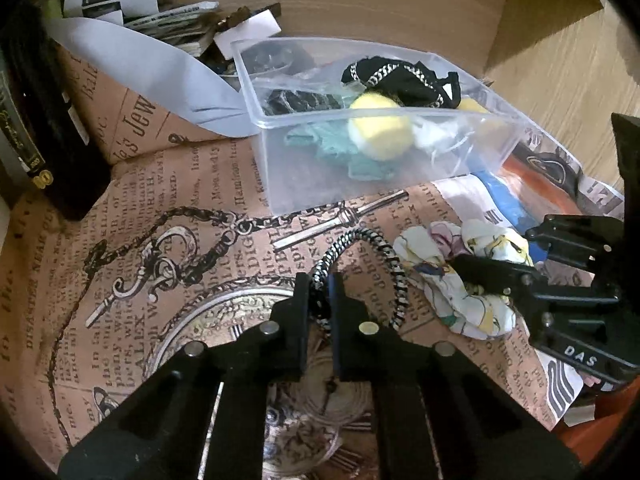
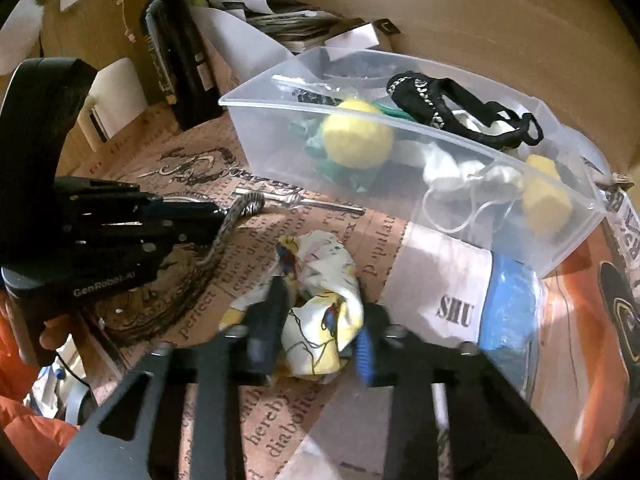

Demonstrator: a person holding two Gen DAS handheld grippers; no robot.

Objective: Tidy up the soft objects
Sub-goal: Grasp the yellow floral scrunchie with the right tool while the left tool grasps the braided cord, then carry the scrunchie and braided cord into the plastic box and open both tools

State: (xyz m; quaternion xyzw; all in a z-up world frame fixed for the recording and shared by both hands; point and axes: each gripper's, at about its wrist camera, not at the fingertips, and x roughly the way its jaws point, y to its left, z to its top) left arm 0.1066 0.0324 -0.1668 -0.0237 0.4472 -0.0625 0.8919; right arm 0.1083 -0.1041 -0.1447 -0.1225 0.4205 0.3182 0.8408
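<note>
My left gripper (image 1: 319,292) is shut on a black-and-white braided hair tie (image 1: 362,264), whose loop arcs up and right of the fingers; it also shows in the right wrist view (image 2: 236,216). My right gripper (image 2: 320,320) straddles a crumpled floral fabric scrunchie (image 2: 320,304), fingers on both sides, blurred. The scrunchie also shows in the left wrist view (image 1: 452,272). A clear plastic bin (image 1: 280,168) (image 2: 280,152) behind holds a yellow ball (image 1: 380,128), teal cloth, a black chain-trimmed band (image 1: 404,80) and white cord.
Printed vintage newspaper sheet (image 1: 140,240) covers the surface. A black box (image 1: 44,120) stands at left. Papers and clutter (image 1: 160,12) lie behind the bin, with a cardboard wall (image 1: 360,8) beyond. A blue and orange printed sheet (image 2: 508,312) lies at right.
</note>
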